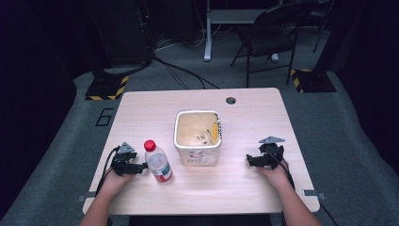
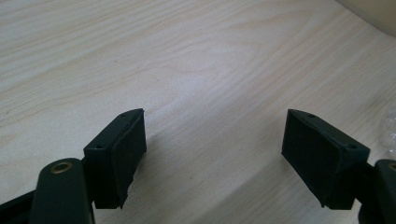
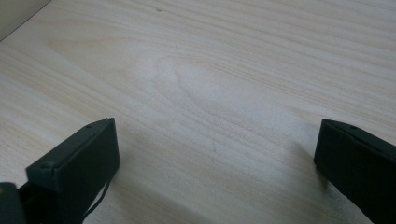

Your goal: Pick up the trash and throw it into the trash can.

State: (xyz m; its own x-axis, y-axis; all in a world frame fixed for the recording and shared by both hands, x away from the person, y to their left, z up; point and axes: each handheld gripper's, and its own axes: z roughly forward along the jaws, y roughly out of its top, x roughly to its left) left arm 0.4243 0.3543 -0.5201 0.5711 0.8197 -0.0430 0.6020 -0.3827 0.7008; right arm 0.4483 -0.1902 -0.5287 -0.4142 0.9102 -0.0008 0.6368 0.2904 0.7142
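Left tongs (image 1: 141,167) and right tongs (image 1: 251,160) rest spread, empty, on the desk (image 1: 244,117); a careless nudge could topple the bottle (image 1: 157,161).

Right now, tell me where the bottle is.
In the high view, the bottle lies on the table's left half, between the left gripper and the square container.

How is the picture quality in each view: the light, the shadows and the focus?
High view: the table is brightly lit, the room around it falls into darkness, and the whole frame is soft. Left gripper view: even light, faint shadows beside the jaws of the left gripper, and the bottle is a blur at the right edge. Right gripper view: the wood grain is clear, with soft shadows by the right gripper.
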